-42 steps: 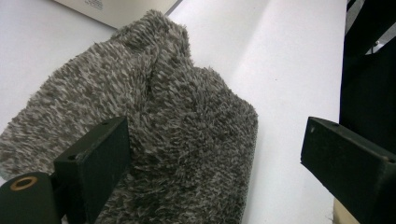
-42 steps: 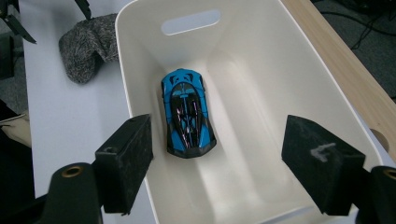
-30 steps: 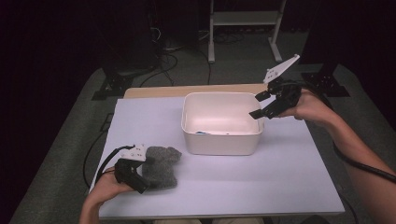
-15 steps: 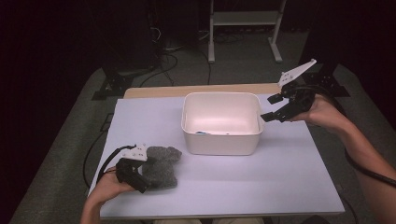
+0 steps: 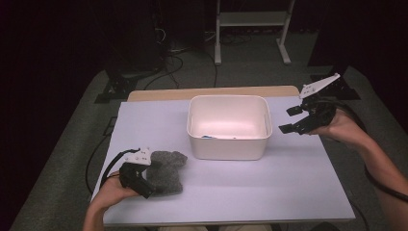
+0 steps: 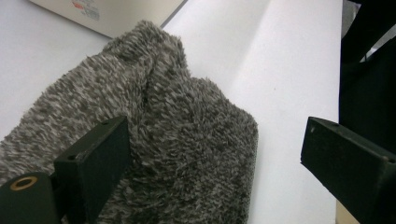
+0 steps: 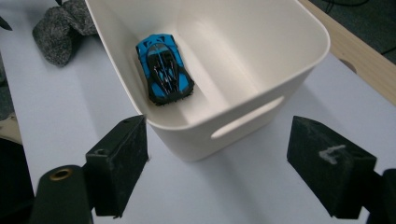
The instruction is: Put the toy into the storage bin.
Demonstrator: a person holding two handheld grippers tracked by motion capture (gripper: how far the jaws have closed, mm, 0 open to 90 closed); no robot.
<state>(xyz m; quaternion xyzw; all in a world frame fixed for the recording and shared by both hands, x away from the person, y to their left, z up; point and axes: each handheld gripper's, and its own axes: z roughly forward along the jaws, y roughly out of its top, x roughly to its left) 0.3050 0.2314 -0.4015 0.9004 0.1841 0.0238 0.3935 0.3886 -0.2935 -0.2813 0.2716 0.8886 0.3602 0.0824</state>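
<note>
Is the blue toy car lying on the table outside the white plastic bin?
No, the blue toy car lies inside the white plastic bin, on its floor against one wall, in the right gripper view.

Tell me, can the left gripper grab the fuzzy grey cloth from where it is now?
Probably yes. The left gripper sits right at the grey cloth, jaws open, and the cloth's edge already lies between them in the left gripper view. Nothing blocks it; the white bin stands apart, farther back on the table.

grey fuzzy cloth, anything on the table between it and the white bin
Nothing visible does. The grey fuzzy cloth lies by the left claw, and bare white tabletop runs from it to the white plastic bin, which already holds a blue toy car.
</note>
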